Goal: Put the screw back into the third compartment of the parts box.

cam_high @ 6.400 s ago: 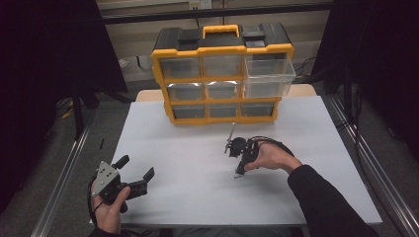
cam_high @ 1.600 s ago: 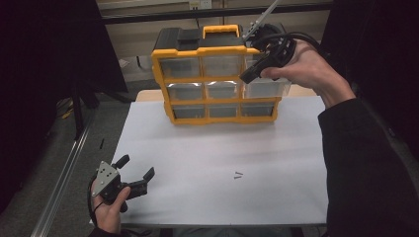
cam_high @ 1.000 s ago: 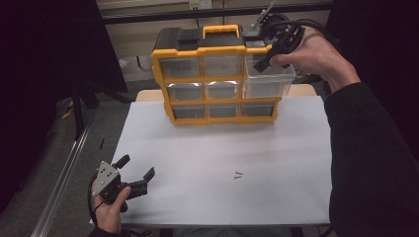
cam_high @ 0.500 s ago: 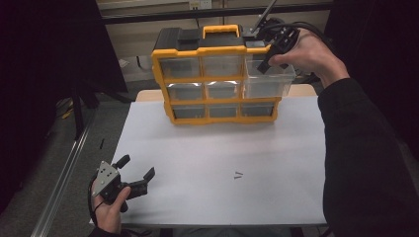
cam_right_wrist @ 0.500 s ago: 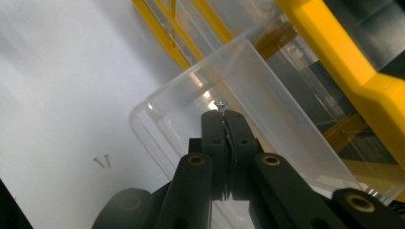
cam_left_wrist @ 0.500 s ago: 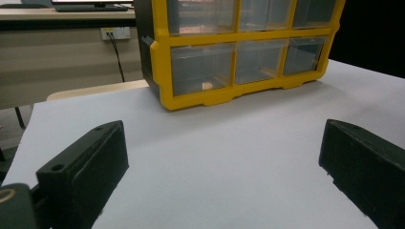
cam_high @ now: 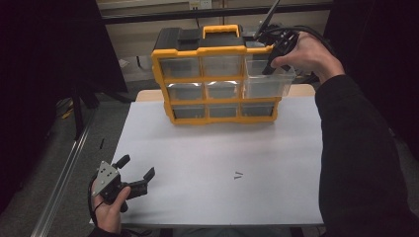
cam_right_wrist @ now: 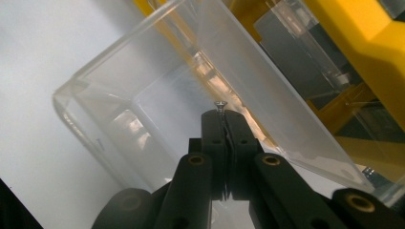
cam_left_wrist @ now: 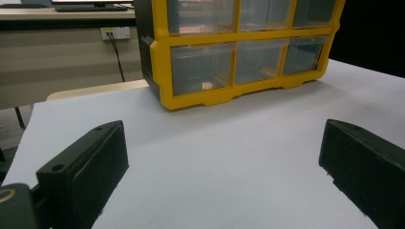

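- Up at the top right corner of the yellow organiser (cam_high: pixel 217 79), the right gripper (cam_high: pixel 276 52) is poised over the clear drawer (cam_high: pixel 269 81) that sticks out of the cabinet's right-hand column.
- Look at the right gripper view: the jaws are clenched tight on a small screw (cam_right_wrist: pixel 220 106), its flat head peeping out just above the tips.
- That screw hangs over the open mouth of the drawer (cam_right_wrist: pixel 143 105), with the clear walls spread out below it; whether the tips are already past the rim is hard to call from this angle.
- The person's right hand (cam_high: pixel 309 52) wraps the gripper from behind, dark sleeve running down the right edge of the high view.
- Down on the white bench (cam_high: pixel 207 197), two more small screws (cam_high: pixel 238 174) lie side by side, right of centre, well apart from the organiser.
- Over at the near left corner, the left gripper (cam_high: pixel 136 173) rests low at the bench edge in the left hand (cam_high: pixel 108 207).
- Its jaws are released, spread wide with nothing between them, only bare bench.
- From the left gripper view, the organiser (cam_left_wrist: pixel 239 52) stands upright across the bench, its other clear drawers pushed in and flush with the yellow frame.
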Tool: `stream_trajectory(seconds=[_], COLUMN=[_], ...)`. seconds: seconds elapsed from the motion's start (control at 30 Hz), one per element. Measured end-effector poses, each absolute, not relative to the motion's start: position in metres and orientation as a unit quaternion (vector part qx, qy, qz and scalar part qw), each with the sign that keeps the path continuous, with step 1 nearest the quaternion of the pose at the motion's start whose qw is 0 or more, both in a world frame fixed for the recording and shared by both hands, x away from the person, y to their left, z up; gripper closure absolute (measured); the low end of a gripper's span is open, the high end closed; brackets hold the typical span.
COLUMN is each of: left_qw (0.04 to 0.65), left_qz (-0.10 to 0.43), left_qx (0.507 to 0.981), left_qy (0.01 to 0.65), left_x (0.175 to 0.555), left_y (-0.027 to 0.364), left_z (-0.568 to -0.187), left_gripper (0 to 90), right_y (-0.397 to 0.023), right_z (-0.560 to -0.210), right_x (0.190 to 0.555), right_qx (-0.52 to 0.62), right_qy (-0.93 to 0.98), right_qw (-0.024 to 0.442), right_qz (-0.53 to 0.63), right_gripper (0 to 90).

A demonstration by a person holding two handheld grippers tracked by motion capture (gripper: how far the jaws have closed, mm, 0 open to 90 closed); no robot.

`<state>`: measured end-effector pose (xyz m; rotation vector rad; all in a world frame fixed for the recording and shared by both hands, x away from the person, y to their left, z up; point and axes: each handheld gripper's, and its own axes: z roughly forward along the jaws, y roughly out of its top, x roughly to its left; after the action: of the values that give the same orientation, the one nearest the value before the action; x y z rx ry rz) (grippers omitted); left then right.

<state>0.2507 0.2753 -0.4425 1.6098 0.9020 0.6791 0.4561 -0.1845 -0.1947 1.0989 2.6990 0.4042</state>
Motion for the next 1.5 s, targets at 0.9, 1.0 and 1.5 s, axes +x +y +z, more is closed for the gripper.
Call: stream_trajectory(seconds=[0.9,1.0,1.5], left_qw=[0.546,0.546,0.544], left_qz=[0.294,0.293,0.294], left_qx=[0.684,0.685,0.687], left_qy=[0.386,0.383,0.383], left_x=[0.251,0.251,0.251], left_y=[0.276,0.276,0.276], left_z=[-0.442,-0.442,-0.442], left_gripper=[3.0,3.1,3.0], right_y=[-0.185,-0.185,-0.188], right_z=[-0.211,-0.212,-0.212], right_x=[0.466,0.467,0.467], right_qx=[0.391,0.389,0.396], right_qy=[0.908,0.909,0.906], right_qw=[0.074,0.077,0.082], right_qz=[0.127,0.127,0.129], right_gripper=[87.3,87.2,81.1])
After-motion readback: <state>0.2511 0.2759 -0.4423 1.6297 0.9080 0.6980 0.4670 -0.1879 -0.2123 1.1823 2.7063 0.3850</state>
